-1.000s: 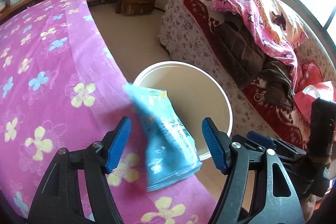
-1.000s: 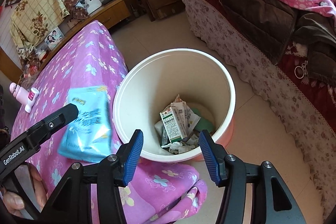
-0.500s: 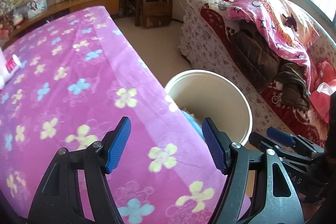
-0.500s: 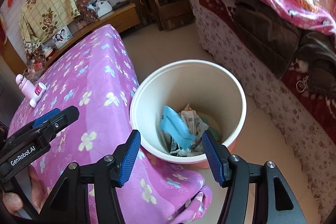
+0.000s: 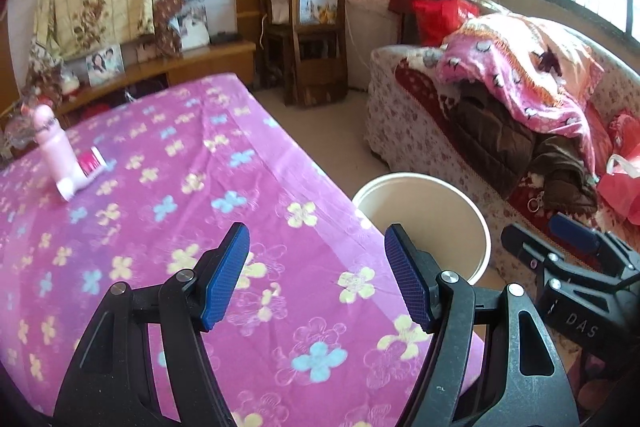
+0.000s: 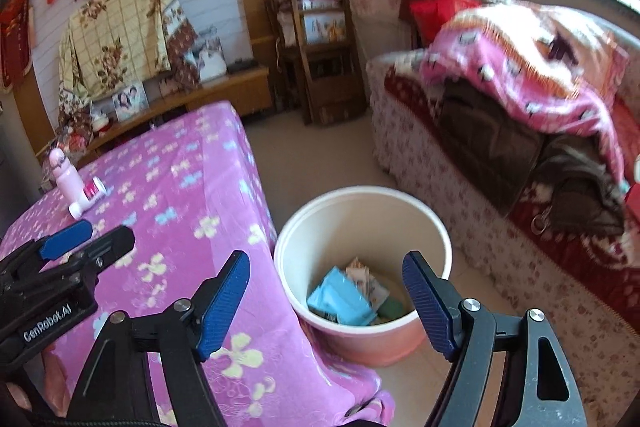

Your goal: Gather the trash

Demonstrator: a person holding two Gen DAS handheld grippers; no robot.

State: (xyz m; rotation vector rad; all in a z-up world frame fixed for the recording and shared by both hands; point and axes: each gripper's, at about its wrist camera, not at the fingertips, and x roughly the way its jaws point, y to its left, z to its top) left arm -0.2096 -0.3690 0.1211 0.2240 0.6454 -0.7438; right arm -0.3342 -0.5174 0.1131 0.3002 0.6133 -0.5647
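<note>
Bin [image 6: 362,341] on floor between table [image 6: 208,195] and sofa [image 6: 460,179]. Packet [image 6: 340,301] inside bin, on other litter. Bottle [image 6: 68,179] at table's far-left corner.

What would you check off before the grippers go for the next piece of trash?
1. Left gripper empty, jaws apart: ok.
2. Right gripper empty; its jaws have just been opening: ok.
3. Blue packet inside the bin: ok.
4. Bin upright beside the table: ok.
5. Next piece in view: a small red-and-white tube lies by the pink bottle at the table's far end: ok.
6. Whether that tube is trash: cannot tell.
</note>
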